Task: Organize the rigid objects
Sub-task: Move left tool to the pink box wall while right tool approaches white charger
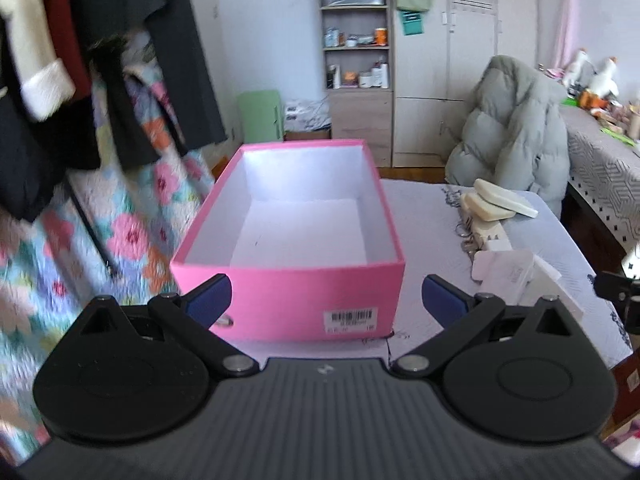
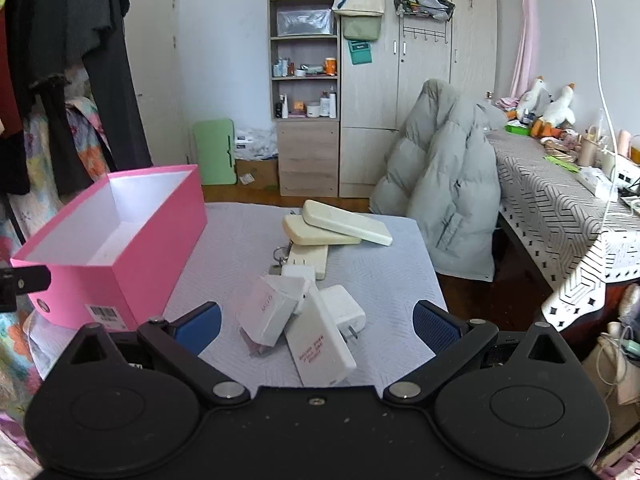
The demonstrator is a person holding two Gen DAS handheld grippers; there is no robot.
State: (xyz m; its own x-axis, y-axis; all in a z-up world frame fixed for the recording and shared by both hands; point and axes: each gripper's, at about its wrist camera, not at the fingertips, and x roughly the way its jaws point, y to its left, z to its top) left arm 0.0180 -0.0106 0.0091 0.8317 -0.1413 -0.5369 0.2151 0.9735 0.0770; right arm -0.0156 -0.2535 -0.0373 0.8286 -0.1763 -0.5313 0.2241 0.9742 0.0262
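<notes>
The left gripper (image 1: 326, 298) hangs with its jaws wide and nothing between them, facing the short end of an open pink cardboard box with a white inside (image 1: 288, 296), which stands on the grey quilted counter (image 2: 248, 232). The right gripper (image 2: 316, 326) also has wide jaws, holding nothing, just above a white rectangular carton (image 2: 266, 316) and a long white slab (image 2: 322, 346). Farther back lie 2 cream flat blocks (image 2: 340, 226), overlapping, well apart from the box.
</notes>
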